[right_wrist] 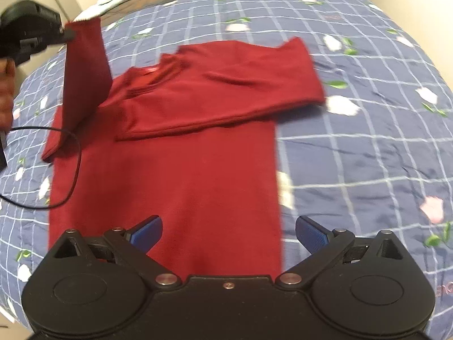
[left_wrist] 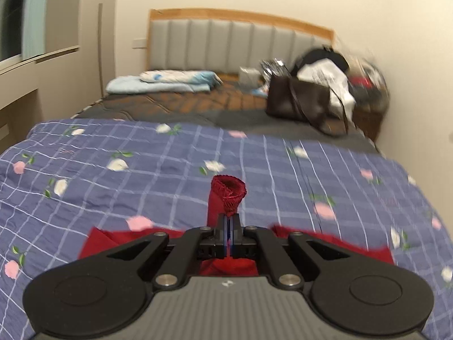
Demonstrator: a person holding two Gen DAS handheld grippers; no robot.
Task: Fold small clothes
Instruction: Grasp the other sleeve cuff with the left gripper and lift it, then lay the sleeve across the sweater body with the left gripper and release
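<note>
A dark red long-sleeved top (right_wrist: 175,170) lies flat on the blue checked floral quilt (right_wrist: 354,147). One sleeve (right_wrist: 226,85) is folded across the chest. My left gripper (left_wrist: 229,221) is shut on the cuff of the other sleeve (left_wrist: 226,192) and holds it lifted above the quilt. In the right wrist view the left gripper (right_wrist: 66,32) holds that raised sleeve (right_wrist: 85,76) at the upper left. My right gripper (right_wrist: 228,235) hovers open over the hem of the top, with nothing between its blue pads (right_wrist: 147,233).
A black cable (right_wrist: 70,170) from the left gripper loops over the top's left edge. A person's hand (right_wrist: 7,90) holds the left gripper. Further up the bed lie a folded light-blue blanket (left_wrist: 161,80), a dark handbag (left_wrist: 300,99) and clutter by the padded headboard (left_wrist: 226,45).
</note>
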